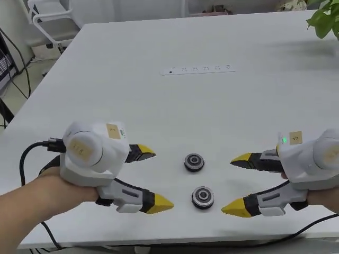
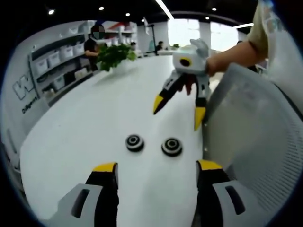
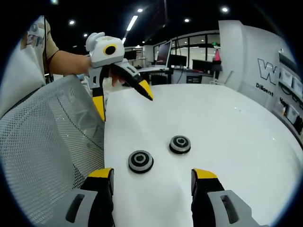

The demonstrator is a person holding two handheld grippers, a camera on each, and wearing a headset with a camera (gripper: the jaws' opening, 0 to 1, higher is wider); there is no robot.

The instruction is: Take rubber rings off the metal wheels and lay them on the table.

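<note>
Two small metal wheels lie flat on the white table (image 1: 106,95): the far wheel (image 1: 194,162) and the near wheel (image 1: 203,197). They sit close together without touching, and the near one is close to the table's front edge. Each wears one black rubber ring (image 3: 140,170) round a bright hub, so two rings are in place on their wheels. There are two grippers, each held in a hand. The left gripper (image 1: 154,178) comes in from the left and the right gripper (image 1: 234,183) from the right. Both have their jaws spread wide with nothing between them. Their yellow tips point inward at the wheels, which lie in the gap between the two grippers, touched by neither. One white power strip (image 1: 197,69) lies well beyond the wheels toward the middle of the table. One leafy plant (image 1: 324,21) stands at the far right corner. A black cable (image 1: 24,159) loops from the left gripper over the table's near edge. A grey mesh chair back (image 2: 251,142) rises on the person's side of the table, and a white chair (image 1: 47,18) stands off the far left corner. The room is an open office with shelves of bins (image 2: 57,66) along one wall and small ceiling lights overhead.
</note>
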